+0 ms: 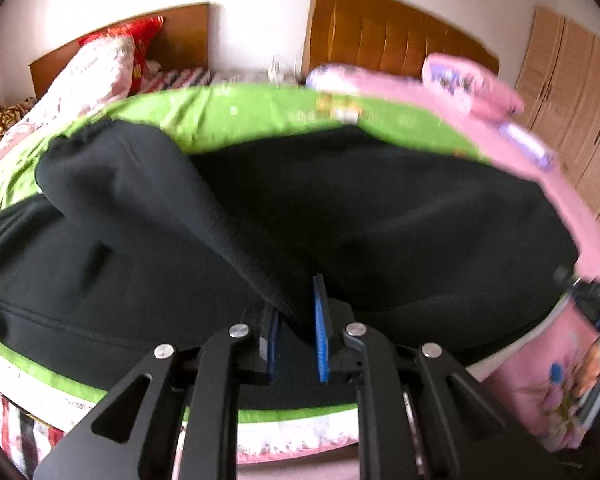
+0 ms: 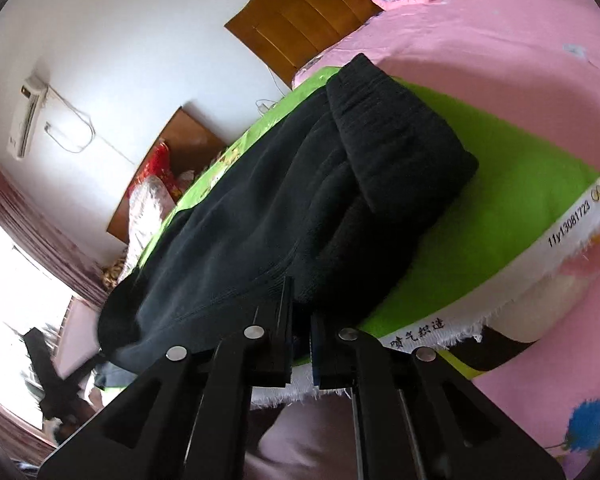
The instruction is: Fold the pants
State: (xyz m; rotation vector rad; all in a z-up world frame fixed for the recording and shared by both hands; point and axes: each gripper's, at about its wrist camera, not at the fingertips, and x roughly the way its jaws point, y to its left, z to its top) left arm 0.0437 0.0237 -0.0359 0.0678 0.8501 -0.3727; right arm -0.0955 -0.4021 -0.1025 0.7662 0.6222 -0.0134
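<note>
At the near edge of the bed, the left gripper (image 1: 296, 320) is clamped on a raised ridge of the black pants (image 1: 380, 216), and the right gripper (image 2: 300, 320) is pinched tight on their hem. The pants lie partly folded on a green cloth (image 2: 520, 184). Beyond, pink bedding (image 2: 480, 40) reaches 2 wooden headboards (image 1: 396, 28).

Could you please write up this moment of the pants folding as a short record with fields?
garment: black pants, partly folded, one part doubled over on top
surface: green cloth spread over a pink bedspread
left tool: shut on a fold of the pants
right tool: shut on the pants' near edge
background: two wooden headboards, wardrobe at right
wall: air conditioner
</note>
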